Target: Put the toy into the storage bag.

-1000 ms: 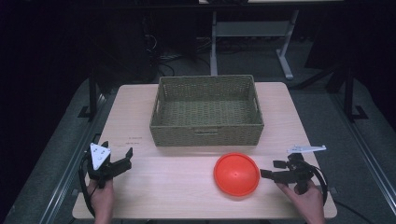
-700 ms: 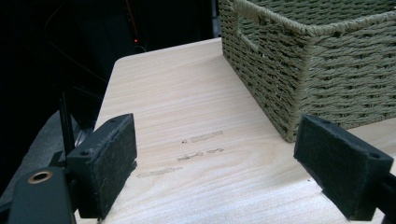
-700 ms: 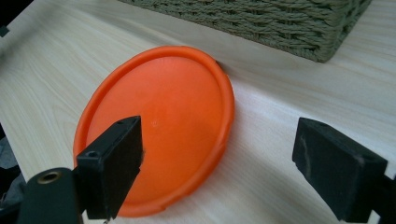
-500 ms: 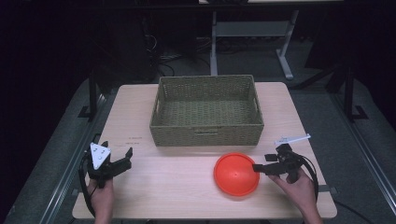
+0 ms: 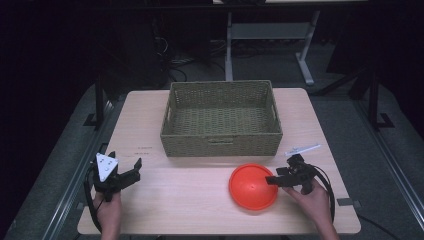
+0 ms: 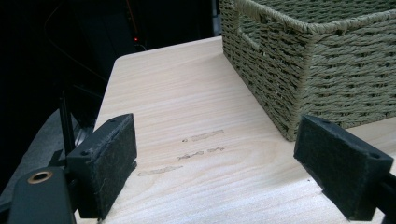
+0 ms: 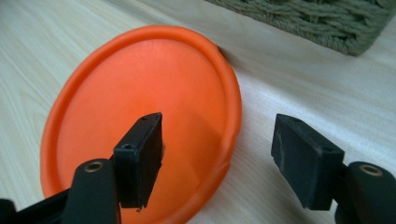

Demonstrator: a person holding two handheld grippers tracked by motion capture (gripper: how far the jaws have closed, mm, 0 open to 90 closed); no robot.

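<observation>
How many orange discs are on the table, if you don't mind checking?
1: the orange disc lies on the table in front of the basket, its rim between the right gripper jaws. None seems hidden.

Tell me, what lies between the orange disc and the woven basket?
Only bare table: in the high view a strip of wood separates the orange disc from the woven basket.

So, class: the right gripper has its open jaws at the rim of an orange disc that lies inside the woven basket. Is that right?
Not quite. The orange disc lies on the table, in front of the woven basket, as the high view shows. The right gripper does have its open jaws at its rim.
</observation>
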